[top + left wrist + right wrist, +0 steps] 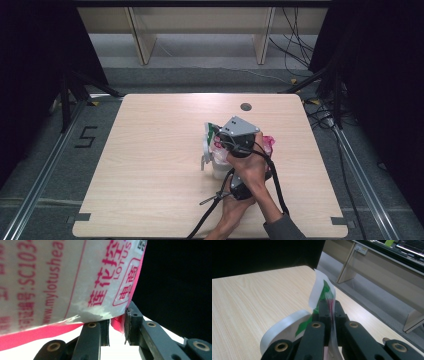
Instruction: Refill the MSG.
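Both grippers clamped on white plastic packet point(62, 282), pink printed lettering, pink border, green patch by right gripper point(331, 312), left gripper point(117, 326).

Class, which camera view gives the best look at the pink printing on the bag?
The left gripper view: the bag is close up, so its pink lettering is readable. The high view shows only a small pink and white bit of the bag beside the hand. The right gripper view shows a thin film edge between the tongs.
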{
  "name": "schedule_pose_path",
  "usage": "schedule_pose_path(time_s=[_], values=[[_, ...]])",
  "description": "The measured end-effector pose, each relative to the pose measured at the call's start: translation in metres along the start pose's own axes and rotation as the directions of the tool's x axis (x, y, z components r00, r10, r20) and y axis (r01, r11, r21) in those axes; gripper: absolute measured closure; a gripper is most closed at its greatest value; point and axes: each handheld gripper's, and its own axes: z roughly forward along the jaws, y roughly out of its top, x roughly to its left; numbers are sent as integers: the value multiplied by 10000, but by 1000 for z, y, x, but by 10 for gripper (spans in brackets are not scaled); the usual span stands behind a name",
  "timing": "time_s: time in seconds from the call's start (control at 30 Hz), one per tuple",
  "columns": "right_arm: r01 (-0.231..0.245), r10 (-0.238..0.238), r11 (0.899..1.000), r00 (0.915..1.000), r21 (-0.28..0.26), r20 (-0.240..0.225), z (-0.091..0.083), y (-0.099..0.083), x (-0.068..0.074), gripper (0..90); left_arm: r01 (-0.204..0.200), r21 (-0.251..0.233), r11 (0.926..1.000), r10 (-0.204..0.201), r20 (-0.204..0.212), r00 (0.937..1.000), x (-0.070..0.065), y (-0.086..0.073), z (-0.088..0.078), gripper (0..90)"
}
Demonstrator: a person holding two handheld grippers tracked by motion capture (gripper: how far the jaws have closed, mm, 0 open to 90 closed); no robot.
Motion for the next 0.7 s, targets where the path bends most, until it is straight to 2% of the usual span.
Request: schedule_pose_path(time_s=[0.1, 0.17, 0.23, 0.33, 0.37, 0.4, 0.43, 0.5, 0.53, 0.63, 0.7], values=[[50, -50, 10000, 10000, -23, 8, 0, 0, -1, 898, -32, 125, 9999, 32, 44, 10000, 1, 0, -1, 763], [-130, 132, 9999, 9997, 110, -215, -1, 0, -1, 898, -32, 108, 9999, 32, 50, 10000, 0, 0, -1, 763], [7, -7, 10000, 10000, -45, -10, -1, 0, -1, 898, -28, 39, 10000, 28, 15, 10000, 1, 0, 0, 763], [-178, 177, 9998, 9998, -7, -102, -1, 0, -2, 898, -55, 77, 10000, 55, -17, 10000, 1, -1, 0, 763], [-75, 74, 10000, 9999, -48, -142, -2, 0, -4, 898, -48, 56, 10000, 49, -28, 10000, 1, -1, 1, 763], [9, -9, 9999, 10000, -168, 10, -2, 0, -5, 899, -76, 131, 9999, 76, -12, 10000, 1, -1, 0, 763], [-307, 307, 9995, 9995, -71, -71, -3, -1, -3, 899, -60, 156, 9999, 60, -4, 10000, 1, -1, 0, 763], [-347, 346, 9994, 9993, -63, -107, -3, -1, -4, 899, -46, 164, 9999, 46, -5, 10000, 1, -1, 0, 763], [-514, 514, 9986, 9986, -113, -78, -3, -1, -4, 899, -53, 156, 9999, 54, -18, 10000, 1, -1, 0, 763], [-547, 546, 9985, 9984, -21, -172, -4, -1, -4, 899, -24, 60, 10000, 24, -12, 10000, 2, -2, 1, 763], [-345, 343, 9992, 9993, -209, -117, -4, -1, -7, 899, -84, 177, 9998, 84, -11, 10000, 2, -2, 0, 763]])
